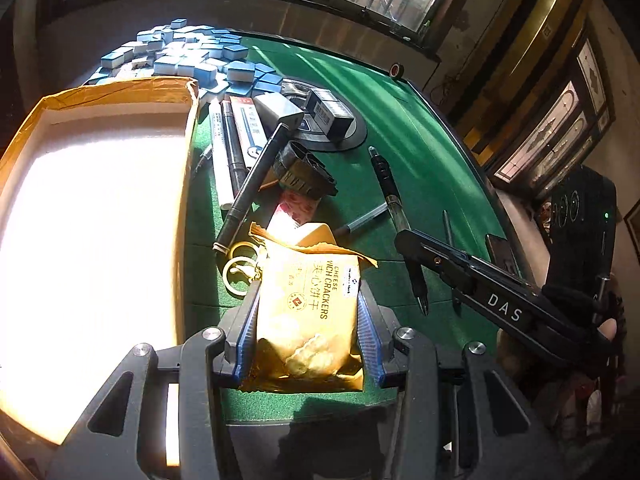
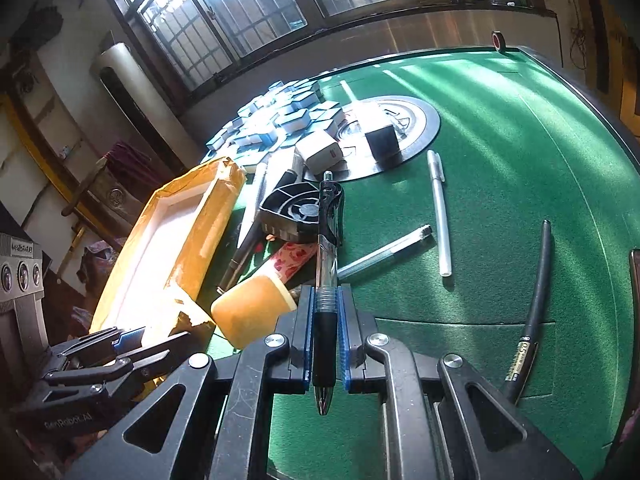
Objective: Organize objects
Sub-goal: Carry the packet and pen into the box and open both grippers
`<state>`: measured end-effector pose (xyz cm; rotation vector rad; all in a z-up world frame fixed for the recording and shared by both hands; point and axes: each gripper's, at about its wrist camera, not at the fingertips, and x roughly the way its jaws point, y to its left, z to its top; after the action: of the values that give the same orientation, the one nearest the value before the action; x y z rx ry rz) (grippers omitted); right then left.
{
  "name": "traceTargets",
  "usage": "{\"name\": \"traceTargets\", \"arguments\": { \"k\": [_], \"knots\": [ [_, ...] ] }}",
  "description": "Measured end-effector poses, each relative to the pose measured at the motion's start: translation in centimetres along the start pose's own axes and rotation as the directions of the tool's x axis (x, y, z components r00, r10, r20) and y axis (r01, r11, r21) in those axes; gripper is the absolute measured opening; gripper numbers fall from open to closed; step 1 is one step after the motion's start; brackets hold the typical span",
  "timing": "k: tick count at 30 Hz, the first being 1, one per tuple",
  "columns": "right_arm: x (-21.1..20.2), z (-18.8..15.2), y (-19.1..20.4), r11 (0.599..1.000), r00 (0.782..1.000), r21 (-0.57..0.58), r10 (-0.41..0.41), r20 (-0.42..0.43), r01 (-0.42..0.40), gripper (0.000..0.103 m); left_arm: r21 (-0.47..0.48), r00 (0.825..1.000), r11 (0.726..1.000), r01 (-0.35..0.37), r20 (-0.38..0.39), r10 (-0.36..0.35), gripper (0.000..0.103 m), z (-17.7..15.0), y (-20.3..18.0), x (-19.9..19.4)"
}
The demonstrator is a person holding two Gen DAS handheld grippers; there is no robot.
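Holding a yellow cracker packet [image 1: 308,312] between its blue pads, the left claw [image 1: 308,334] is about half open and squeezes the bag from both sides. The packet is lifted a bit above the green table [image 1: 420,148], just beside the big brown cardboard box [image 1: 188,184] with the bright white inside. The right claw [image 2: 325,336] is almost fully closed on a clear pen with a black grip [image 2: 326,280]. The pen points back at the camera, with its silver tip sticking out below the pads. Past the pen lies a black fan [image 2: 294,210] and a pink wrapped thing [image 2: 292,260]. Near the box sit some long pens [image 1: 234,148] laid side by side. A pile of blue and white tiles [image 1: 192,56] fills the far corner of the table. A white plug block [image 2: 320,150] and a small black box [image 2: 382,140] rest by the round silver plate [image 2: 424,120] in the middle. A silver pen [image 2: 440,216], a clear pen [image 2: 384,250] and a black pen [image 2: 532,312] lie apart on the green felt.
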<state>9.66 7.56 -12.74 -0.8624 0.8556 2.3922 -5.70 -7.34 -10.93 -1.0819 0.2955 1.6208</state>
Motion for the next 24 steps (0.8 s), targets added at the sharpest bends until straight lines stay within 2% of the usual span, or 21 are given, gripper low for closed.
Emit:
{"name": "traceTargets", "arguments": {
  "k": [6,12,18,24],
  "knots": [
    [1.6,0.4,5.0,0.992,0.993,-0.057,0.109,-0.040,-0.111,0.010,-0.114,0.996,0.993,-0.041,0.072,0.050,0.042,1.3,4.0,-3.3],
    [3.7,0.2,9.8,0.972,0.974,-0.105,0.198,-0.110,-0.210,0.010,-0.225,0.986,0.968,-0.112,0.095,0.136,0.042,1.2,8.4,-5.1],
    [5.9,-0.2,13.9,0.955,0.959,-0.154,0.229,-0.165,-0.254,0.010,-0.316,0.977,0.935,-0.159,0.085,0.195,0.042,0.4,11.8,-5.3],
    [7.7,-0.4,16.2,0.952,0.954,-0.169,0.221,-0.205,-0.256,0.010,-0.351,0.974,0.917,-0.190,0.049,0.221,0.042,0.0,13.4,-4.8]
  ]
}}
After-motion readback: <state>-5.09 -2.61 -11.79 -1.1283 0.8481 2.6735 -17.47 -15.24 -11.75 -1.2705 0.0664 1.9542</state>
